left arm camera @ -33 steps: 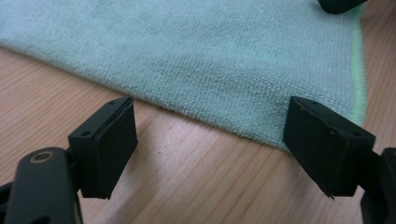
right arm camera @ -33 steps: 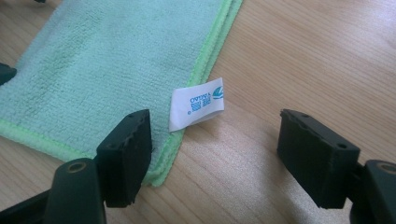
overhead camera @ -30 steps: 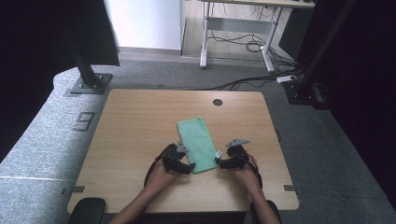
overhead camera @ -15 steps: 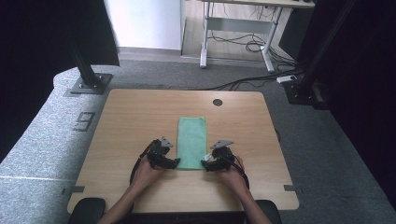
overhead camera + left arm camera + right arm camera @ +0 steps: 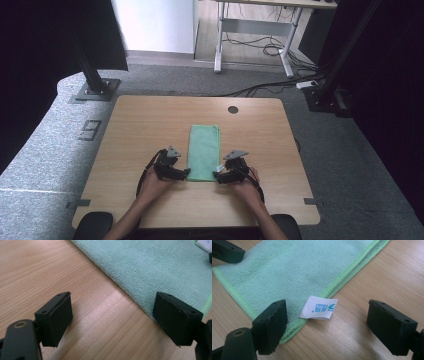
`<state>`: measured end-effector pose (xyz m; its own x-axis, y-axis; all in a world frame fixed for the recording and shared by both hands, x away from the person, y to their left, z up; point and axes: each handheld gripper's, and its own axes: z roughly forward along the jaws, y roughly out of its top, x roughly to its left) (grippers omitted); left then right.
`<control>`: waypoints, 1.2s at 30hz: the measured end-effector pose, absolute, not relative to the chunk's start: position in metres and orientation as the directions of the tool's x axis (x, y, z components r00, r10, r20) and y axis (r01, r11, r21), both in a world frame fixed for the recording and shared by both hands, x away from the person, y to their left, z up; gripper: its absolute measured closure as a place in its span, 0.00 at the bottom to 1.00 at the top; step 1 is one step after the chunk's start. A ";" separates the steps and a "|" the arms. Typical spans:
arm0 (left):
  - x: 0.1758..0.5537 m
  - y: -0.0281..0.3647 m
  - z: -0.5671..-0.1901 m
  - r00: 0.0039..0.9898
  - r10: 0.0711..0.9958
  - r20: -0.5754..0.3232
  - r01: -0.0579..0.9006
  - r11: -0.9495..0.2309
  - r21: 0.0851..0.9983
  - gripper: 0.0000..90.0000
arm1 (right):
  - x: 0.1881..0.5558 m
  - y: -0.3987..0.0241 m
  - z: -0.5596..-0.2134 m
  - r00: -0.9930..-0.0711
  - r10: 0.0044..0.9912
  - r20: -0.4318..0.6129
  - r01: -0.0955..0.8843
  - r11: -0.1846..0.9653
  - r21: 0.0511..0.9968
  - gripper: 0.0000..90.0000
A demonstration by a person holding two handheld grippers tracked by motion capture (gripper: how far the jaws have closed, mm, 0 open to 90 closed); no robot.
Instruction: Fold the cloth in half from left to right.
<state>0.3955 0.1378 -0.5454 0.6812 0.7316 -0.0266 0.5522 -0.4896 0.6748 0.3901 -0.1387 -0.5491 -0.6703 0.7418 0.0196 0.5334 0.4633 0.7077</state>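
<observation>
Wooden surface (image 5: 140,125): my claws, left (image 5: 186,172) and right (image 5: 217,175), both apart, flank the green cloth (image 5: 204,150), long axis 12-to-6

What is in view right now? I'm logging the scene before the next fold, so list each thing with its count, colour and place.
cloth: 1, light green, folded in a long strip, mid-table.
label: 1, white with blue print, at the cloth's near right corner.
table: 1, light wood, round hole near the far edge.
desk: 1, white legs, behind the table.
left gripper: 1, black, open, at the cloth's near left corner.
right gripper: 1, black, open, at the near right corner.
</observation>
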 end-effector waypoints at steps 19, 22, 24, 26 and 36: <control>0.367 0.166 -0.530 0.704 0.710 -0.018 0.520 -0.499 0.694 0.12 | 0.384 -0.181 -0.532 -0.659 0.748 0.078 0.550 0.408 0.728 0.08; 0.365 0.175 -0.534 0.693 0.721 -0.015 0.530 -0.495 0.689 0.11 | 0.383 -0.188 -0.533 -0.646 0.759 0.080 0.562 0.402 0.723 0.06; 0.364 0.176 -0.534 0.690 0.724 -0.016 0.533 -0.493 0.687 0.11 | 0.382 -0.191 -0.534 -0.641 0.763 0.084 0.567 0.398 0.721 0.06; 0.362 0.181 -0.537 0.680 0.733 -0.015 0.543 -0.490 0.682 0.11 | 0.380 -0.196 -0.535 -0.634 0.769 0.079 0.570 0.397 0.719 0.05; 0.365 0.186 -0.546 0.668 0.744 -0.007 0.558 -0.496 0.666 0.10 | 0.376 -0.210 -0.547 -0.616 0.785 0.064 0.584 0.400 0.706 0.03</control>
